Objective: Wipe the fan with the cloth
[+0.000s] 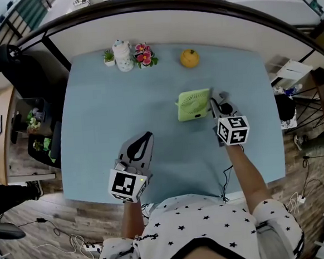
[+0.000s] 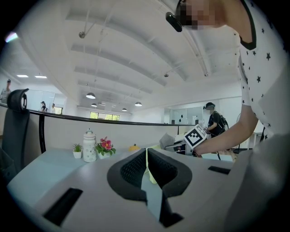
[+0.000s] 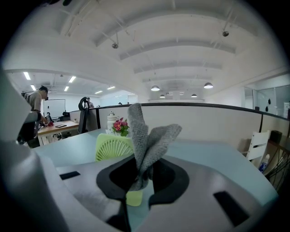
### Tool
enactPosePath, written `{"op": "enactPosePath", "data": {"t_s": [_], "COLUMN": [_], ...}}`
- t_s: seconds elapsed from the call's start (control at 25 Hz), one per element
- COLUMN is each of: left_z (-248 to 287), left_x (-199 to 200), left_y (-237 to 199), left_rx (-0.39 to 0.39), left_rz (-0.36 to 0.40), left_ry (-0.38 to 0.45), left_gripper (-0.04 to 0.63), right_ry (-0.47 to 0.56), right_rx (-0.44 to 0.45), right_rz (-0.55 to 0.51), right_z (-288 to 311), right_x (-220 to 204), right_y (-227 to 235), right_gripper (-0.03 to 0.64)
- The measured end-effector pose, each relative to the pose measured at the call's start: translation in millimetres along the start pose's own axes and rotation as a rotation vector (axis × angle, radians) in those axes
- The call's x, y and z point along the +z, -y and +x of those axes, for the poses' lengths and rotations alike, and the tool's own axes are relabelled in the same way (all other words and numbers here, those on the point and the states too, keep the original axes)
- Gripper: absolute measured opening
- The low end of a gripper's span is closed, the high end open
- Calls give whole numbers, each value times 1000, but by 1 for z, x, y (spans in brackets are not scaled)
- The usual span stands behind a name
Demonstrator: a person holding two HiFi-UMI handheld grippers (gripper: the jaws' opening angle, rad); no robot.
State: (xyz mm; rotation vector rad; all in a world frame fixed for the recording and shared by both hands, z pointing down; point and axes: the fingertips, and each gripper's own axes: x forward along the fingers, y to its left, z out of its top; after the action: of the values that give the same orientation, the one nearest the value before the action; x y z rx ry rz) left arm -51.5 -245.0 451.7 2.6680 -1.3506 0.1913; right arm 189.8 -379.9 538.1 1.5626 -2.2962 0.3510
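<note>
the left gripper point(image 1: 145, 137) is held pressed together, empty, near the desk's point(image 1: 95, 131) front edge. only the right gripper view shows the right gripper point(image 3: 138, 174) pinching an upright grey cloth point(image 3: 147, 133). the ribbed pale-green fan point(image 1: 193, 105) sits just beyond, right of centre.

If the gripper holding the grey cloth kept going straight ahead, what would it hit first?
Most likely the green fan, which stands just ahead and slightly left of the right gripper. Its cloth would probably touch first.
</note>
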Motion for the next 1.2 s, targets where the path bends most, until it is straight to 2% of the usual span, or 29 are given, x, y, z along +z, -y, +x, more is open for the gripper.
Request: {"op": "enactPosePath", "data": {"t_s": [0.16, 0.36, 0.52, 0.68, 0.88, 1.2], "left_z": [-2, -4, -4, -6, -9, -7], "left_x": [-1, 1, 1, 0, -1, -3], "left_y": [-1, -2, -1, -4, -7, -5], "left_rx": [5, 3, 5, 15, 24, 18], "left_rz": [1, 0, -2, -5, -8, -9], "left_ry": [-3, 0, 0, 0, -1, -4], "left_gripper": [34, 34, 34, 34, 34, 34], "right_ry": [51, 104, 77, 25, -19, -19], "right_rx": [34, 143, 227, 270, 279, 240], "right_rz": [6, -49, -83, -115, -134, -124], "right_z": [-4, -3, 6, 16, 26, 26], "right_x": [16, 36, 28, 9, -6, -6], "right_y": [-15, -64, -98, -119, -128, -111], "right_gripper": [61, 61, 61, 61, 62, 62]}}
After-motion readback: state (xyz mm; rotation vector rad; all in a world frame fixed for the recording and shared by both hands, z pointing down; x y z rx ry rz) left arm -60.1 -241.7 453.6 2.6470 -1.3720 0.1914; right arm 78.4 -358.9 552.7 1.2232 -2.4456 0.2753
